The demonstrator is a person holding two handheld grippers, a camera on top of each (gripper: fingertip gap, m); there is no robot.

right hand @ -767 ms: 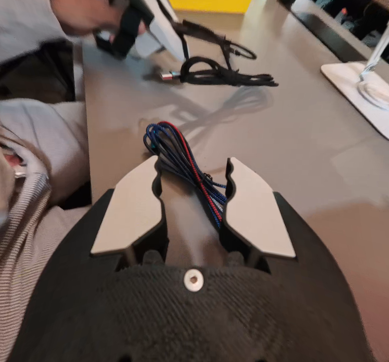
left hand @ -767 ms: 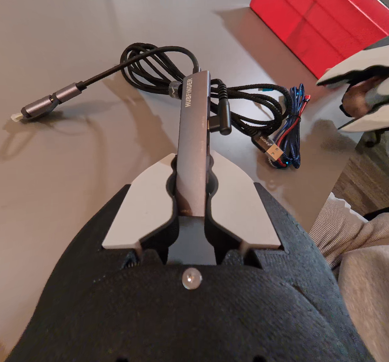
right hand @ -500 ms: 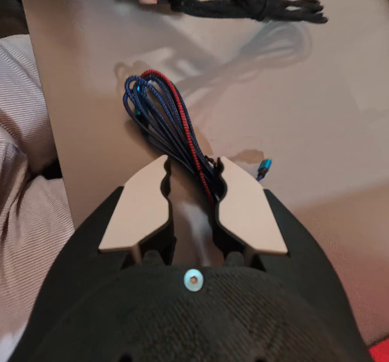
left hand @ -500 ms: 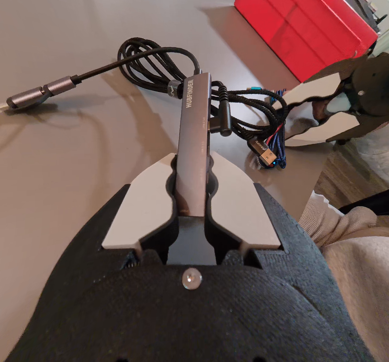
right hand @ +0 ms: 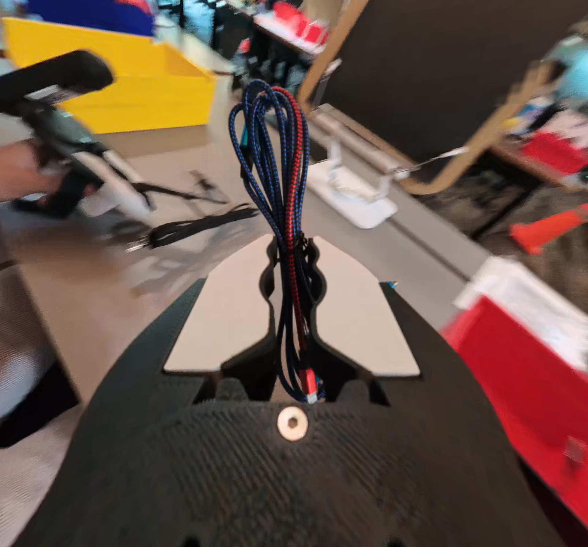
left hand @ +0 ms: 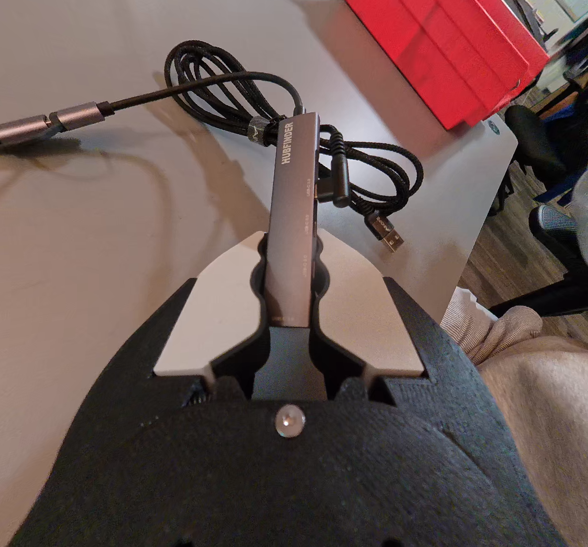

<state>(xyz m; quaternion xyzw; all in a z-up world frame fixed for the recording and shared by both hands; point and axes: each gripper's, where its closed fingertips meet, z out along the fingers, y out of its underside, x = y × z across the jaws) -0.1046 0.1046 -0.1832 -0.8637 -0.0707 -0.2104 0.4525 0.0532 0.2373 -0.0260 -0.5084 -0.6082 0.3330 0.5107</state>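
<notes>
My left gripper (left hand: 290,238) is shut on a slim grey USB hub (left hand: 292,200) and holds it above the grey table (left hand: 95,245). The hub's black braided lead (left hand: 197,89) runs left to a grey plug (left hand: 73,114). A black angled plug (left hand: 339,178) sits in the hub's side, and its coiled black cable (left hand: 397,168) ends in a loose USB plug (left hand: 389,238). My right gripper (right hand: 292,238) is shut on a bundle of blue and red braided cables (right hand: 276,149), lifted clear of the table. The left gripper (right hand: 105,178) also shows at the left of the right wrist view.
A red bin (left hand: 445,38) stands at the table's far right corner, also in the right wrist view (right hand: 521,366). A yellow bin (right hand: 127,86), a white stand (right hand: 350,188) and the black cable coil (right hand: 197,226) are on the table. A person's sleeve (left hand: 509,372) is at the right edge.
My right gripper closed on the blue and red cable bundle and lifted it off the table, tilting up. The bundle is gone from beside the black cable. The left gripper keeps the hub.
</notes>
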